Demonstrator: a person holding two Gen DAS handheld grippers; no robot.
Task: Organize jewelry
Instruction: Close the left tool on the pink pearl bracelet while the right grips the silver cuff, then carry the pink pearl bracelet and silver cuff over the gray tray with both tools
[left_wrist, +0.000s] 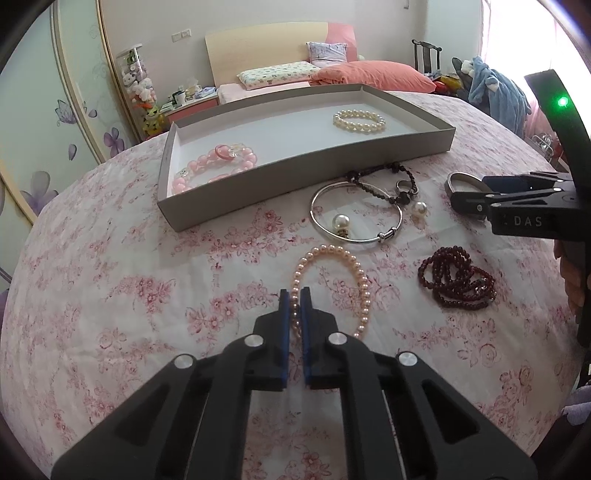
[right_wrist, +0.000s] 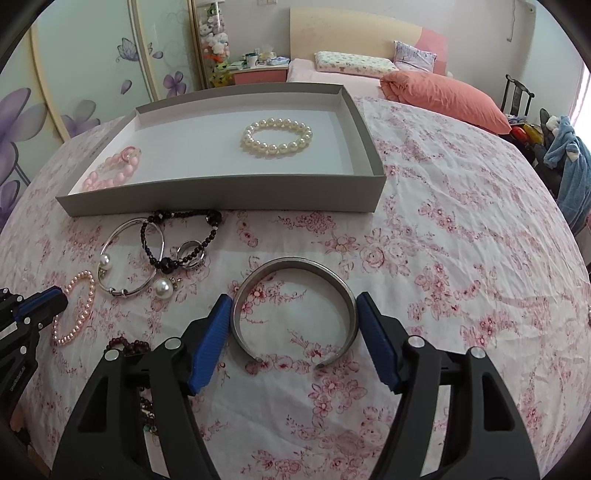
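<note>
Pink pearl bracelet lies on the floral bedspread, left gripper fingers pinched shut on its near-left strand. Right gripper fingers stand wide, bracketing the silver cuff bangle. Grey tray sits toward the bed's far edge.

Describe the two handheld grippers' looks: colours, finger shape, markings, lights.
Both are matte black plastic with cut-out, triangular linkage arms and round silver pivot pins. The left gripper has slim fingers faced with blue pads. The right gripper has wedge-shaped fingers with ribbed blue pads. Seen from the left wrist view, its body carries white "DAS" lettering and a lit green LED on a black upright. No cables or sleeves visible.
</note>
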